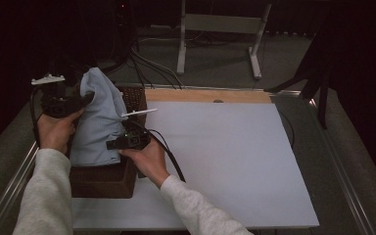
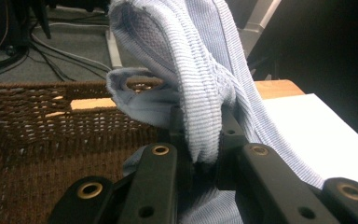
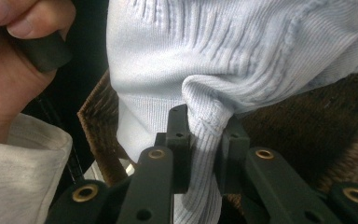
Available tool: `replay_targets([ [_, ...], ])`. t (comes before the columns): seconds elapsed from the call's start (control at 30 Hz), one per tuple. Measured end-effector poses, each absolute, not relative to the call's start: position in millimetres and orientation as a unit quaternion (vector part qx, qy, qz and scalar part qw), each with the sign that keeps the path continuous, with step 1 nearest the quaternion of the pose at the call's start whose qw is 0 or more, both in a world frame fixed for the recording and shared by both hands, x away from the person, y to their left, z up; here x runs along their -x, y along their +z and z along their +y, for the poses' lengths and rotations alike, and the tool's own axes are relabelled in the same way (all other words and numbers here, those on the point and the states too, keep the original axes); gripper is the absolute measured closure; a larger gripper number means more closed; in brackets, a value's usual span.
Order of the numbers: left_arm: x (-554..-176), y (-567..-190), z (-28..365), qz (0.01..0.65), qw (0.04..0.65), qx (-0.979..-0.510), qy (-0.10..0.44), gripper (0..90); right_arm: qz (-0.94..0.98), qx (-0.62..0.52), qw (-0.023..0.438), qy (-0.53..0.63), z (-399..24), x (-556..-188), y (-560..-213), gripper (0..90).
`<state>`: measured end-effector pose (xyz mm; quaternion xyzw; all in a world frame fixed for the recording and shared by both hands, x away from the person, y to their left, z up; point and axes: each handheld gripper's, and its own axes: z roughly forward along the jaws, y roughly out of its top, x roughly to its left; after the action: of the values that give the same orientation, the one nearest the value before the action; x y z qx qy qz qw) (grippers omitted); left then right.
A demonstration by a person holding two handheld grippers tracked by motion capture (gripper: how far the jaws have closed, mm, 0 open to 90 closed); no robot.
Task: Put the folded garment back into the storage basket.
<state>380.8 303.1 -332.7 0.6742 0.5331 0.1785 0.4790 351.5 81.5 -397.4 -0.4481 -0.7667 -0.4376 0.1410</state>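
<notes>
A light blue ribbed garment (image 1: pixel 97 120) hangs above a brown wicker basket (image 1: pixel 105 181) at the table's left side. My left gripper (image 1: pixel 85 97) is shut on the cloth near its top, a fold of the garment (image 2: pixel 200 116) pinched between its black jaws. Lower down, my right gripper (image 1: pixel 111 145) is shut on another fold of the garment (image 3: pixel 205 126), with the cloth bunched between its jaws. The basket's woven wall (image 2: pixel 37 116) lies behind and below the cloth, and the basket (image 3: pixel 303 135) shows dark behind the fabric in the right gripper view.
A white board (image 1: pixel 225 156) covers the table, with a wooden strip (image 1: pixel 208 95) along its far edge. Metal rails (image 1: pixel 342 161) border the table. Beyond it stand a white frame (image 1: pixel 220 29) and floor cables (image 1: pixel 147 63). The person's left hand (image 3: pixel 9 74) and pale sleeve (image 3: pixel 18 177) are close by.
</notes>
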Motion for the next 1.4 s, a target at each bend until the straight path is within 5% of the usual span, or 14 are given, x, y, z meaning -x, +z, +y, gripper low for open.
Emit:
replay_targets([
  [1.4, -366, -357, 330, 0.559, 0.451, -0.674, 0.173, 82.0, -0.804, 0.422, 0.12, -0.402, 125, -320, -417, 78.4],
])
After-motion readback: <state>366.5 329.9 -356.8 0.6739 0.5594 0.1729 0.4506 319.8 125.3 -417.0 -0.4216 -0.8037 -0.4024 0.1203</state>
